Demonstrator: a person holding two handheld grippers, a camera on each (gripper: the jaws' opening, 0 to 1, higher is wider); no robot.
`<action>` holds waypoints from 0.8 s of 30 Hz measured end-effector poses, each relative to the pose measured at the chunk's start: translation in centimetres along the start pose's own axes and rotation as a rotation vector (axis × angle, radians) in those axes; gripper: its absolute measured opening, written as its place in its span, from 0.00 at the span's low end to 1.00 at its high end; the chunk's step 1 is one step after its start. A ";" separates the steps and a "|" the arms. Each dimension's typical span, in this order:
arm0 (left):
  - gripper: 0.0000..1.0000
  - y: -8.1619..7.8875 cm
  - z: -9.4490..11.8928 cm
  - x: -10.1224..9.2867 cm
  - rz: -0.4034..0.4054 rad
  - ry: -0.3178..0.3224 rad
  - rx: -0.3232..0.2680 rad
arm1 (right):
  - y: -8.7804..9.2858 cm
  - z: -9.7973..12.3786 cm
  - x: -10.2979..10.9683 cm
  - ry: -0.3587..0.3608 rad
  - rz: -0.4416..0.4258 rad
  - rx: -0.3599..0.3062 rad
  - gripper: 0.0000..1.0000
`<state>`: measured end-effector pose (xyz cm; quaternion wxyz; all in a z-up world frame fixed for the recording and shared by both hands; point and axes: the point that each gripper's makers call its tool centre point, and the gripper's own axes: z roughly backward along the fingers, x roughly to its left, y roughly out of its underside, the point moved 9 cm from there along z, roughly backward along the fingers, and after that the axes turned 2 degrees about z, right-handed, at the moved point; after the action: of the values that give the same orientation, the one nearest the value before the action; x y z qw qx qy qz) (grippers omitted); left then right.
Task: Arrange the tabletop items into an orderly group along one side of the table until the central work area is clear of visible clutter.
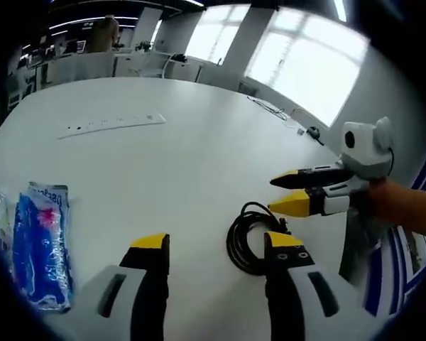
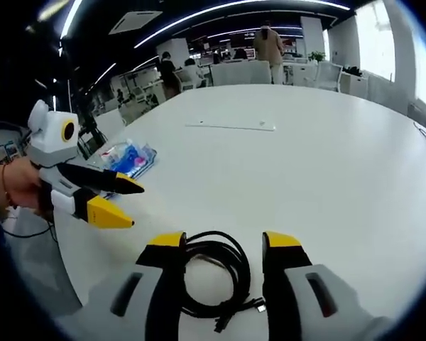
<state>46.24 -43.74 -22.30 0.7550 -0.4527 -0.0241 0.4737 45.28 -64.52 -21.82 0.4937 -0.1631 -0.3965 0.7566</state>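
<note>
Left gripper (image 1: 216, 250) and right gripper (image 2: 219, 249) both gape empty over the coiled cable (image 2: 214, 273)

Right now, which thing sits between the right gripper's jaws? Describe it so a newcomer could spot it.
Start from the big white table. At its near edge, between the open jaws of the right gripper, lies a coiled black cable with a plug end poking out. It is the one dark, looped item; the blue plastic packet farther off is flat and shiny.
</note>
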 end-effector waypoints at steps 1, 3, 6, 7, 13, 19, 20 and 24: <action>0.54 0.0 0.2 0.1 0.000 -0.003 -0.004 | -0.2 0.0 0.2 -0.002 0.002 -0.002 0.42; 0.54 -0.1 0.7 0.3 0.004 -0.010 -0.010 | -0.4 0.0 0.5 -0.007 0.008 -0.009 0.42; 0.54 -0.3 1.6 0.7 0.009 -0.025 -0.026 | -0.9 -0.2 0.9 -0.018 0.015 -0.019 0.42; 0.54 -0.3 1.8 0.9 0.012 -0.028 -0.029 | -0.9 -0.3 1.0 -0.019 0.017 -0.018 0.42; 0.55 -0.4 3.8 2.0 0.022 -0.064 -0.052 | -2.1 -0.8 2.3 -0.042 0.038 -0.032 0.42; 0.55 -0.2 5.7 3.1 0.044 -0.099 -0.074 | -3.4 -1.8 3.6 -0.071 0.064 -0.042 0.42; 0.56 -0.2 6.0 3.3 0.048 -0.109 -0.083 | -3.6 -2.0 3.8 -0.075 0.070 -0.040 0.42; 0.56 0.0 7.3 4.1 0.065 -0.136 -0.101 | -4.4 -2.7 4.8 -0.098 0.095 -0.042 0.42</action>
<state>45.14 -35.93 -19.60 0.7122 -0.4573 -0.0846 0.5258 47.50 -58.24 -19.43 0.4337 -0.1549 -0.4277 0.7778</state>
